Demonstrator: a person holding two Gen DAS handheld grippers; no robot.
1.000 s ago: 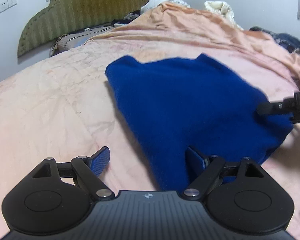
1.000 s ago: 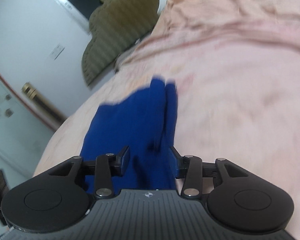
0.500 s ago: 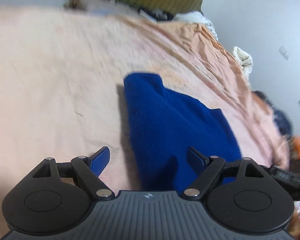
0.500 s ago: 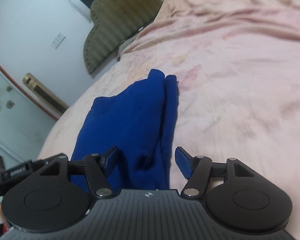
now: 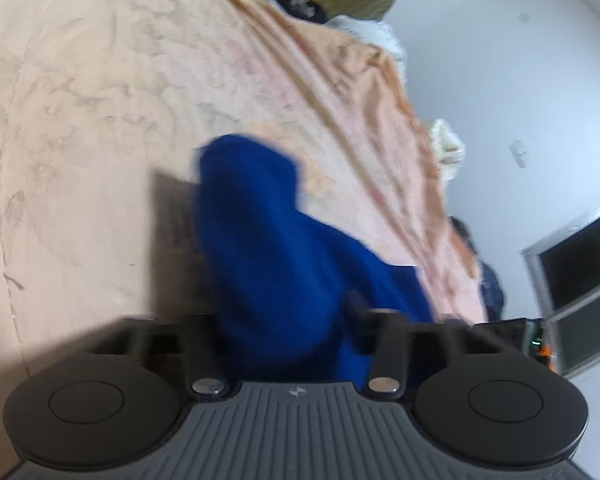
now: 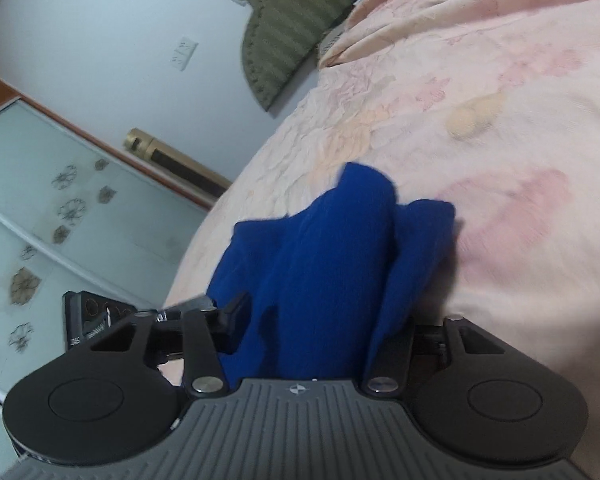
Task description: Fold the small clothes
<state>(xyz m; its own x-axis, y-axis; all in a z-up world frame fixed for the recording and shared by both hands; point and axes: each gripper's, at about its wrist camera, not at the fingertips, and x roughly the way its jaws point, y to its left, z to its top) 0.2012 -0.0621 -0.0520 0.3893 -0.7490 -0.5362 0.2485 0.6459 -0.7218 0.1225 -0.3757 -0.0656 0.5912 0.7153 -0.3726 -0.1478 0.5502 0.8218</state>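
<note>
A small dark blue knit garment point(image 5: 276, 256) is bunched over the pink floral bedspread point(image 5: 100, 120). It fills the space between the fingers of my left gripper point(image 5: 276, 320), which is closed on its near edge. In the right wrist view the same garment point(image 6: 332, 264) hangs in folds from my right gripper point(image 6: 324, 320), which is also closed on it. The fingertips of both grippers are mostly hidden by cloth. The other gripper's black body shows at the left of the right wrist view point(image 6: 88, 320).
An olive padded headboard point(image 6: 288, 12) and rumpled bedding point(image 5: 360, 52) lie at the far end of the bed. A white wall with a socket point(image 6: 184, 54), a frosted sliding wardrobe door point(image 6: 40, 200) and a dark window point(image 5: 580, 264) surround the bed.
Both grippers went from open around the flat garment to closed on its edges. The garment has been lifted and bunched, and both views have tilted.
</note>
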